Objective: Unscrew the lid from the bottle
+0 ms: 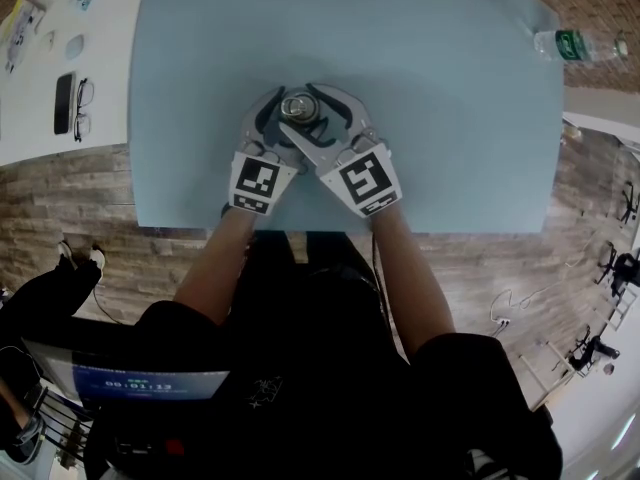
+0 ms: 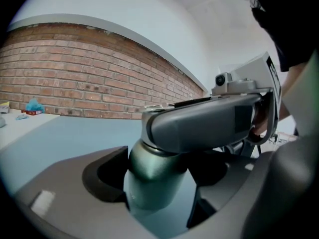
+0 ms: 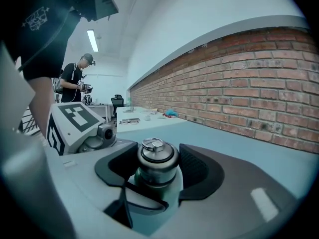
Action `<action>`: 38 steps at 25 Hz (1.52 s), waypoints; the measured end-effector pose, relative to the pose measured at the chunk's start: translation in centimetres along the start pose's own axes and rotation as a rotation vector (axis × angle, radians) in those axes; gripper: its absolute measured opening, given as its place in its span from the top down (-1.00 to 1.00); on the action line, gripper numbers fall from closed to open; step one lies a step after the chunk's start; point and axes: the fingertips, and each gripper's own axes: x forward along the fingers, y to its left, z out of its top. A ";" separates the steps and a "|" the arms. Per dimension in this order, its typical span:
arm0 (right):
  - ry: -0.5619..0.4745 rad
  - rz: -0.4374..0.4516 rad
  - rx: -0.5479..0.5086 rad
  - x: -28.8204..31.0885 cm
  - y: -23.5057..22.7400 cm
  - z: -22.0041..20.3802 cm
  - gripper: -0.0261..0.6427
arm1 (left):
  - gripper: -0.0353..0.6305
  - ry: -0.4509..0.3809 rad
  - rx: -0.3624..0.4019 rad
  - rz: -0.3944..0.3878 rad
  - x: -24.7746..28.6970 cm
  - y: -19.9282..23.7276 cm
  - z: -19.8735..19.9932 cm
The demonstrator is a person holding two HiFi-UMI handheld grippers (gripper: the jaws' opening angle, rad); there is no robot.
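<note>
Bottle (image 2: 152,188) stands upright on the blue-grey counter (image 1: 440,88), at centre of the head view, with both grippers meeting on it.

Left gripper (image 2: 164,168): jaws wide, set low around the dark metallic body. Pads appear to be against its sides, so I read this as a clamp on the body.

Right gripper (image 3: 158,167): sits higher and crosses over the left one. Jaws are wide, and the ribbed pads bracket the lid (image 3: 157,156) on both sides with no gap I can see. Lid has a small ring on top and looks fully seated on the neck.

Step in hand (judgement): hold and twist, thread not yet broken loose.

Notes for doing it well:
- Left must act as anchor only. The body looks smooth and rounded, so it is likely to spin in the pads if the squeeze is light.
- Turn the right about the bottle's upright axis. Any sideways pull would tip the bottle or drag it across the counter.
- The grippers are crowded together, so one wrist turn will be short. Expect to release, reset and re-grip the lid several times.
- No lifting until the lid turns freely.
</note>
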 end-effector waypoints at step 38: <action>0.039 0.283 -0.132 -0.1 1.0 -0.2 0.13 | -0.18 0.034 0.059 -0.178 -0.2 -0.5 -0.2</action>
